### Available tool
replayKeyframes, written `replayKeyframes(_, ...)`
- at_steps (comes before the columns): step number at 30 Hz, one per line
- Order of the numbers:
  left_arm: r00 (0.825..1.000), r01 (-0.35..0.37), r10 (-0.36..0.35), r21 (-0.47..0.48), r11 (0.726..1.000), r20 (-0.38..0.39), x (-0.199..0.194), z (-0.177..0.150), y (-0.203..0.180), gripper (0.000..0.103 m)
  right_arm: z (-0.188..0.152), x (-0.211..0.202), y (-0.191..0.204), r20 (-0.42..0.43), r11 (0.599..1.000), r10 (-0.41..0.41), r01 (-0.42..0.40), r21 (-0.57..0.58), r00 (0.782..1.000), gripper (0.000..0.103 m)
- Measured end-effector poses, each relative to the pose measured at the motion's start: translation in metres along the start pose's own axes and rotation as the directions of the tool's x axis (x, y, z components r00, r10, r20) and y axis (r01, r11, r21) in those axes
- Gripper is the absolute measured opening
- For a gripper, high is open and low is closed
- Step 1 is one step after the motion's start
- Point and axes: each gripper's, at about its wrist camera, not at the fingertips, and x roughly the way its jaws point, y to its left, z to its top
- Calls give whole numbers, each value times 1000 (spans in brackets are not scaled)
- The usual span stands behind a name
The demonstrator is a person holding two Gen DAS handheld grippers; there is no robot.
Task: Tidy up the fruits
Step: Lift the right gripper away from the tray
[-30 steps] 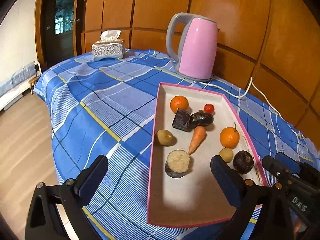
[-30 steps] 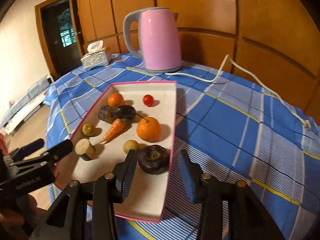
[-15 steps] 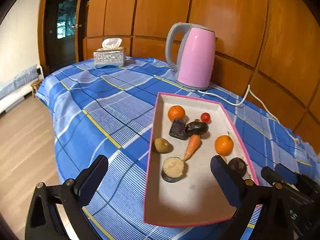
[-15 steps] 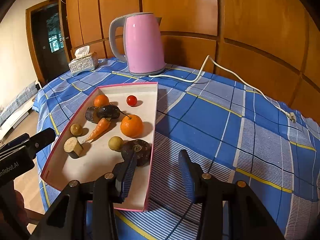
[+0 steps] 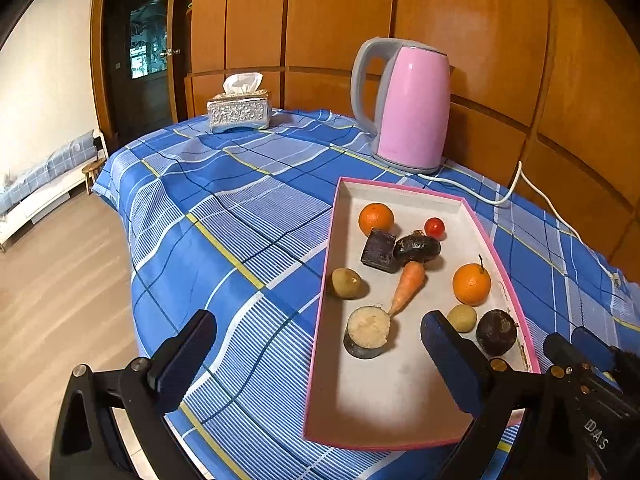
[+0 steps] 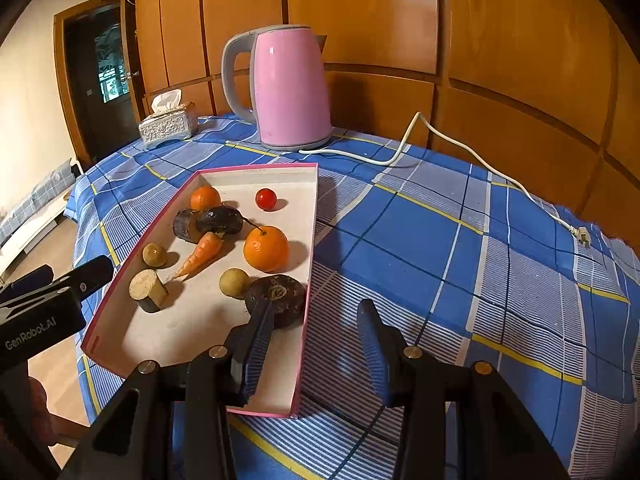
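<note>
Both tools, left (image 5: 316,360) and right (image 6: 316,344), gaped empty. The orange (image 6: 266,249) in the tray (image 6: 310,280) looked firm, roundish, likely rollable; best pinched across its middle.

Glossy orange-brown wooden wall panels (image 5: 344,16) fill the upper frame. At upper left, a dark wooden door with a patterned glass pane (image 5: 146,48) adjoins a cream plaster wall (image 5: 44,80). Pale wood-plank flooring (image 5: 52,304) occupies the lower left.
</note>
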Motion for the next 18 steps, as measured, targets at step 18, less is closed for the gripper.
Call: replayKeyframes(18, 1000, 15, -15, -6, 1000, 1, -1, 1, 0, 103, 2, -1, 5, 2, 1000, -4, 4, -20, 1000, 44)
